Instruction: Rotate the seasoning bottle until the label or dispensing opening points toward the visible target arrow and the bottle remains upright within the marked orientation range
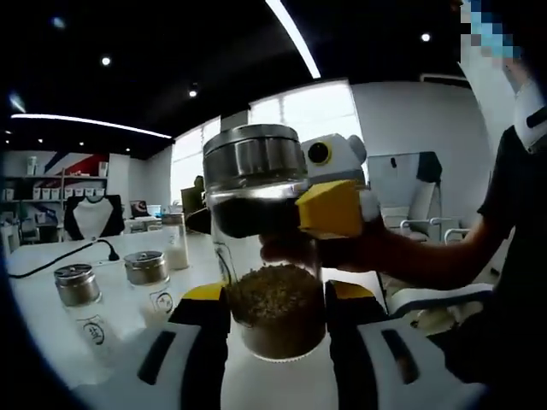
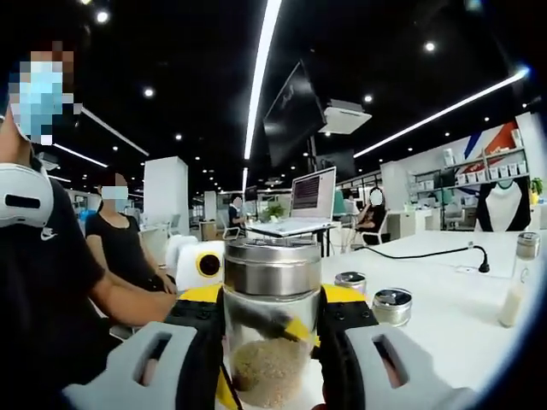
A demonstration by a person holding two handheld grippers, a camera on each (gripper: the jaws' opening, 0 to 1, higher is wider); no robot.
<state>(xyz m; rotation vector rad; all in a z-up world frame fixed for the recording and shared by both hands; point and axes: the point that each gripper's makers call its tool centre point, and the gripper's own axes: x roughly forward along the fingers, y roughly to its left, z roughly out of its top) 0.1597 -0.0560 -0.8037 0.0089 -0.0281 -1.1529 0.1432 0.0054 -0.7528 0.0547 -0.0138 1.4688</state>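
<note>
The seasoning bottle (image 1: 275, 312) is clear glass with a steel lid (image 1: 254, 158) and brown granules in its lower half. It stands upright between the black pads of my left gripper (image 1: 278, 295), which is shut on its lower body. My right gripper (image 1: 286, 213) comes in from the right, held by a hand, its yellow jaw pressed on the dark band under the lid. In the right gripper view the same bottle (image 2: 269, 342) sits between the pads of my right gripper (image 2: 273, 299), shut on it. My left gripper (image 2: 256, 318) shows behind and through the glass.
On the white table (image 1: 51, 299) stand two short steel-lidded jars (image 1: 77, 286) (image 1: 147, 269), a tall bottle (image 1: 175, 241) and a black cable (image 1: 60, 256). The right gripper view has two jars (image 2: 393, 306), a tall bottle (image 2: 517, 282), a laptop (image 2: 312, 196) and a seated person (image 2: 120, 248).
</note>
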